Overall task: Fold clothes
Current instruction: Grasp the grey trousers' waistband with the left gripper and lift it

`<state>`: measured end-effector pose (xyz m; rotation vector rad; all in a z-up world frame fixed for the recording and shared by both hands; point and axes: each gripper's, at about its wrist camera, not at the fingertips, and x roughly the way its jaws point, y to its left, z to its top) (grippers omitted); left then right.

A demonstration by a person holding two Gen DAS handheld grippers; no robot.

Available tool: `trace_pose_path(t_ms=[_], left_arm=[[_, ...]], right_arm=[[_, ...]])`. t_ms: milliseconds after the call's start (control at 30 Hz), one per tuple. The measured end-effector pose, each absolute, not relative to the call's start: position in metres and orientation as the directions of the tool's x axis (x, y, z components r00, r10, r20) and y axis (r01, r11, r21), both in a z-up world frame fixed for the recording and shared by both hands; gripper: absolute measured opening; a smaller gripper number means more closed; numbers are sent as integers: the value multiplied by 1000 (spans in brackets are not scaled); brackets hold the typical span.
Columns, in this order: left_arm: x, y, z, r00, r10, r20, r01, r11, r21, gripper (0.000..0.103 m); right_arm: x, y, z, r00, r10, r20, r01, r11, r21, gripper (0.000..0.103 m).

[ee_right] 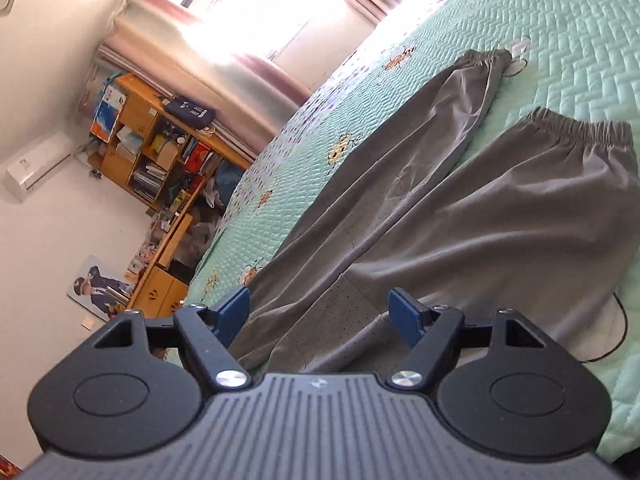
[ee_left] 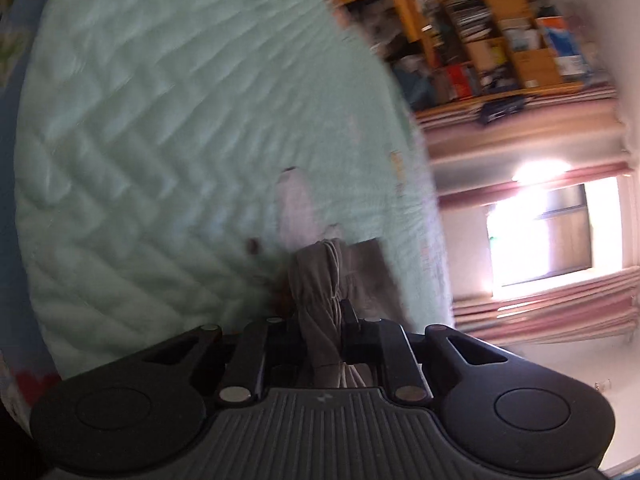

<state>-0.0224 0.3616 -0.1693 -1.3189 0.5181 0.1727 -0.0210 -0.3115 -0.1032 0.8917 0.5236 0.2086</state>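
Grey trousers (ee_right: 440, 208) lie spread on a mint-green quilted bed (ee_right: 560, 20), with both elastic-cuffed legs running away from the camera. My right gripper (ee_right: 320, 308) hovers open just over the near end of the trousers. Its blue pads (ee_right: 236, 308) stand wide apart with cloth below them, not pinched. In the left wrist view my left gripper (ee_left: 320, 320) is shut on a bunched fold of the grey trousers (ee_left: 320, 276) with a pale drawstring in it. The cloth rises out of the black jaws above the bed (ee_left: 160, 120).
A small white item (ee_left: 294, 204) lies on the quilt beyond the held cloth. A thin dark cord (ee_right: 620, 320) loops on the bed right of the trousers. Past the bed's edge stand a cluttered wooden shelf (ee_right: 160, 148), striped curtains (ee_right: 192, 52) and a bright window.
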Motion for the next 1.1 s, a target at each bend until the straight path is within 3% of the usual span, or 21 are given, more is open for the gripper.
trace_pose_path(t_ms=[100,267,367,500,733,833,967,1100], left_arm=[[-14,368,-173,878,-201,-433,-376,269,-887,19],[-22,366,-171,877,-233,-420,-355,272,-894,32],[-34,359,-170,877,-249,-412,-341,282,-897,38],[-48,348,-167,877,-281,-390,-307,298,-904,50],[-47,347,-175,872,-301,-386,-303,286,-909,50],[-46,347,-177,874,-308,-377,-295,282,-913,50],[-50,349,-184,879,-316,-357,-280,262,-923,47],[-49,348,-185,881,-316,-351,-277,256,-926,47]], right_arm=[[-15,-306,-102,848,418,-325,2,611,791,77],[-8,-296,-99,837,426,-342,-5,633,774,77],[13,-270,-88,800,419,-430,-35,748,663,77],[54,-206,-84,732,467,-497,-197,842,501,77],[123,-119,-106,653,419,-632,-312,908,280,77],[127,-106,-124,605,399,-690,-334,913,234,73],[96,-113,-120,606,376,-701,-351,917,188,41],[65,-111,-105,698,351,-624,-421,906,40,41]])
